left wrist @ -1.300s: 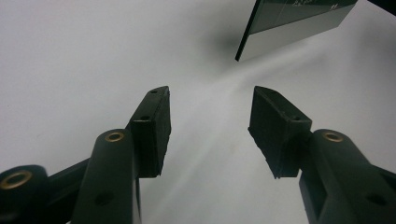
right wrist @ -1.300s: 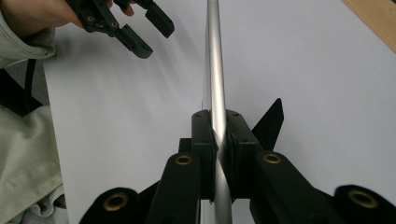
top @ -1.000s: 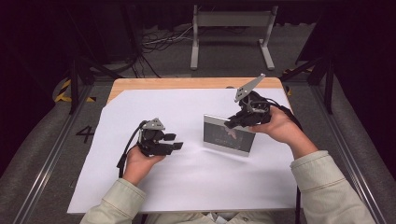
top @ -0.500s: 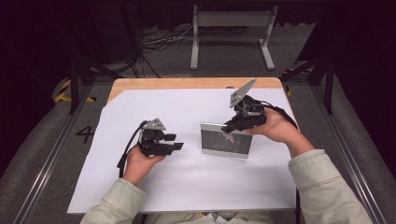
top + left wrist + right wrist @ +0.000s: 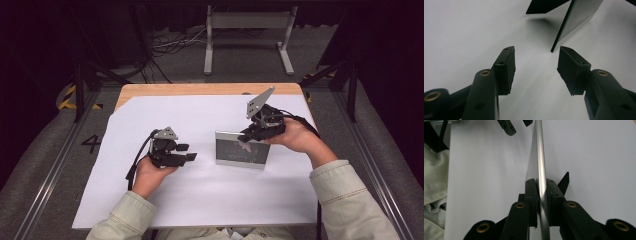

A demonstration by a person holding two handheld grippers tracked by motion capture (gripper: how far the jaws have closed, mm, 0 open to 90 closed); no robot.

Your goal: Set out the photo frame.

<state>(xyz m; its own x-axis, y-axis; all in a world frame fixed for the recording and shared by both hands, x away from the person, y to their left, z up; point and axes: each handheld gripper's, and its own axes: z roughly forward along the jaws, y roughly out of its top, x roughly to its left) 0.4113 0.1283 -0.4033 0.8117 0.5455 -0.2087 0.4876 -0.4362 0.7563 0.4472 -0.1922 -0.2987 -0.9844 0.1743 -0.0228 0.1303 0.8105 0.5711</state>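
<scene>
One sign can be read: a dark digit "4" [image 5: 91, 143], marked on the grey floor covering just left of the bench, beside the near-left part of the white sheet; it shows in the high view. Farther back on that side lies a strip of yellow and black hazard striping [image 5: 67, 96] on the floor, which carries no lettering. The framed picture on the bench bears small marks too blurred to read

Lab-like recording bay: paper-covered table [image 5: 150, 107], floor rails [image 5: 45, 185], loose cables [image 5: 170, 45].
</scene>
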